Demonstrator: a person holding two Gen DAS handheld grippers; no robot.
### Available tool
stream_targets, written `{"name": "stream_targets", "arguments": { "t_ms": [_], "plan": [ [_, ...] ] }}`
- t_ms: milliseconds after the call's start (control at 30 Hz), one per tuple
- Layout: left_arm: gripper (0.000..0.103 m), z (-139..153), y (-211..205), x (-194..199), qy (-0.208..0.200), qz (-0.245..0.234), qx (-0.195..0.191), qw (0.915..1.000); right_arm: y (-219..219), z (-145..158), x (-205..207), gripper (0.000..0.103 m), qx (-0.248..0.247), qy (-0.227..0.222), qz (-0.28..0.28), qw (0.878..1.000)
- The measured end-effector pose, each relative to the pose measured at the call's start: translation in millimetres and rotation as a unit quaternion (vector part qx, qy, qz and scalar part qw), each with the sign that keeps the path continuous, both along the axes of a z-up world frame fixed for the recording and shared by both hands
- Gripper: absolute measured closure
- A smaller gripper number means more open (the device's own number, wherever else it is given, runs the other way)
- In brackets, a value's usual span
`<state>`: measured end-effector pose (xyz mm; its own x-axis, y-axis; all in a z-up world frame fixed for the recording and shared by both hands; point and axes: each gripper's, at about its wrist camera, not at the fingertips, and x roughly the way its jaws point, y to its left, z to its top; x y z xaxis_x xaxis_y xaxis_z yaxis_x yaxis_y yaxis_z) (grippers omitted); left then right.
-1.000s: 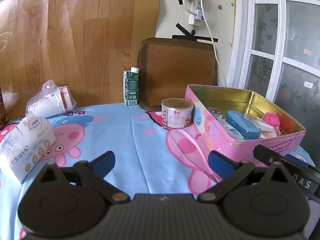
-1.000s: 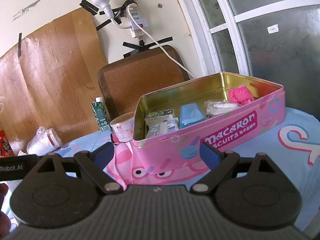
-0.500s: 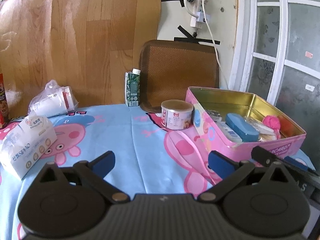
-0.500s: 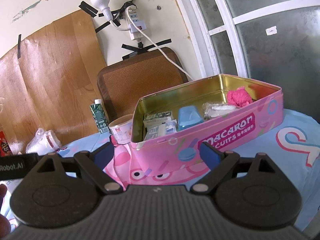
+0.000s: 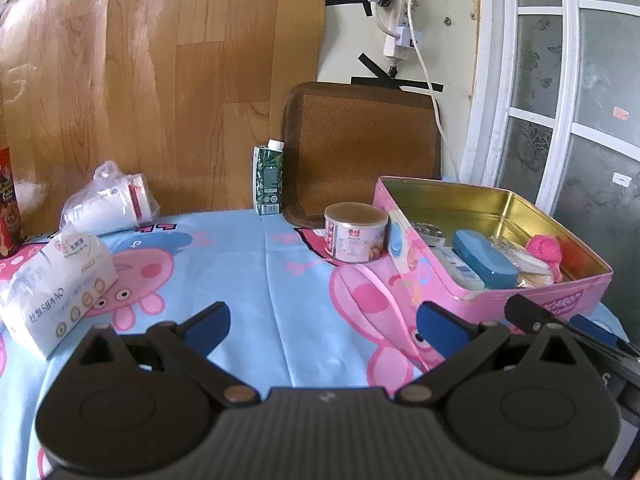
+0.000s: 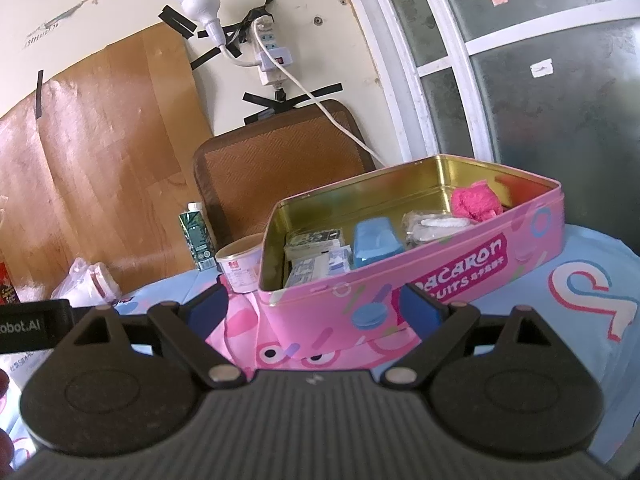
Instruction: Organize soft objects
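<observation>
A pink biscuit tin (image 5: pixel 532 300) (image 6: pixel 460 276) stands open on the cartoon tablecloth. Inside lie a pink fluffy ball (image 5: pixel 544 250) (image 6: pixel 474 202), a blue case (image 5: pixel 482 258) (image 6: pixel 374 242), a clear bag of white items (image 6: pixel 434 224) and some packets (image 6: pixel 316 250). A soft tissue pack (image 5: pixel 52 286) lies at the left. My left gripper (image 5: pixel 322 320) is open and empty, above the cloth left of the tin. My right gripper (image 6: pixel 314 304) is open and empty, just in front of the tin's near wall.
A small round can (image 5: pixel 356 236) (image 6: pixel 240 266) stands against the tin's left end. A green drink carton (image 5: pixel 269 180) (image 6: pixel 196 242) and a brown woven mat (image 5: pixel 360 148) stand at the wall. A bag of paper cups (image 5: pixel 108 204) lies at the back left.
Both grippers have drawn back and risen a little, so the tin and table sit slightly lower and farther in view. Nothing on the table has moved.
</observation>
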<state>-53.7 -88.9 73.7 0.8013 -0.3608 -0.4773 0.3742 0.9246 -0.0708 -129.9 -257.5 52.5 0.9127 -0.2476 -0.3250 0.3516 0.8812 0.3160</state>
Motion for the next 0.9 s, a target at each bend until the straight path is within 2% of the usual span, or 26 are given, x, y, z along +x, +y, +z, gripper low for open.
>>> {"name": "stream_targets", "arguments": {
  "t_ms": [333,567,700,900],
  "plan": [
    [0.000,-1.3,1.5,4.9,0.024,-0.016,-0.009,0.9995,0.3,-0.5,0.1,0.009,0.000,0.000,-0.003,1.000],
    [0.000,0.0,0.9,1.4,0.002,-0.030,-0.010,0.9995,-0.7,0.3,-1.3,0.009,-0.007,-0.006,-0.009,1.000],
    [0.000,0.0,1.4,0.5,0.008,-0.055,-0.031,0.9980,-2.7,1.1,-2.8,0.009,-0.009,-0.009,-0.015,1.000],
    [0.000,-0.1,1.2,1.1,0.007,-0.054,-0.024,0.9982,-2.6,1.0,-3.3,0.008,-0.010,-0.009,-0.015,1.000]
  ]
}}
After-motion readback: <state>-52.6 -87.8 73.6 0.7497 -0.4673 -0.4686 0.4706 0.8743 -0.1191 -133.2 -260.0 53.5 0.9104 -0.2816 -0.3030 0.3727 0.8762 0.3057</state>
